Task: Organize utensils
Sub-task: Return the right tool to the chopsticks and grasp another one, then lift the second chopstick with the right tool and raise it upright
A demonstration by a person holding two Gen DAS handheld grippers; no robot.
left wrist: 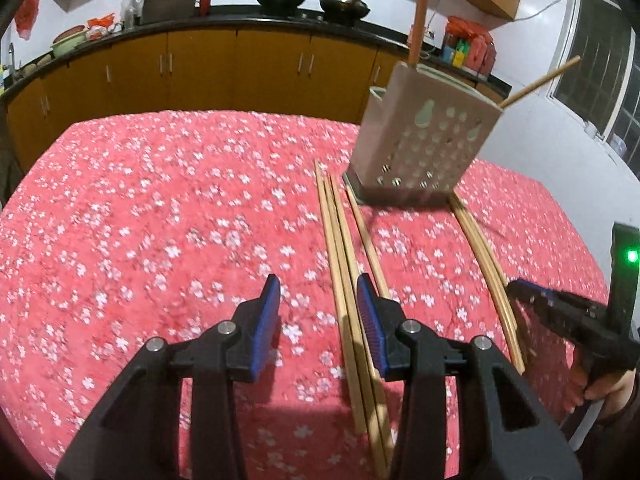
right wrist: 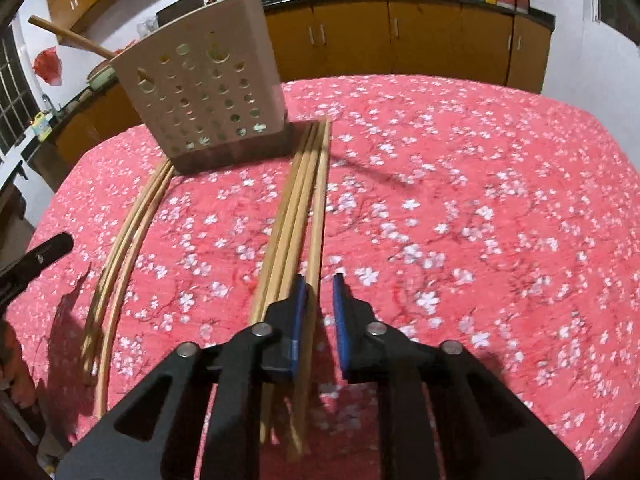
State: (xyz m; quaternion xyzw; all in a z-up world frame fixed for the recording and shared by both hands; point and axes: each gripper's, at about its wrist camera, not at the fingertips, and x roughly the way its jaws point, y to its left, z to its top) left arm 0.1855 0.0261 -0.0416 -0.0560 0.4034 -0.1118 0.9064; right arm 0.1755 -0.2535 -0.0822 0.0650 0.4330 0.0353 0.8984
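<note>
While both grippers hang low over the table (left wrist: 160,220), covered w/ a red cloth printed w/ white blossoms, neither has lifted anything. Left gripper (left wrist: 322,310) is spread wide, blue pads well apart, nothing pinched. A bundle of long pale wooden chopsticks (left wrist: 340,240) lies flat on the cloth below it, running under its right-hand finger twd the far edge.

Right gripper (right wrist: 320,304) has its pads almost pressed together, only a thin slit left. One stick of a second bundle of wooden chopsticks (right wrist: 296,208) sits in that slit against the left pad; can't tell if it's actually pinched or just lying underneath.

Beige perforated plastic utensil holder (left wrist: 428,136) stands near the far edge, approx. mid-table, betw. the far ends of the two bundles. A thick wooden handle (left wrist: 420,12) sticks up out of it, and a single thin chopstick (left wrist: 540,80) leans out over its rim. Pics are a bit blurred.
</note>
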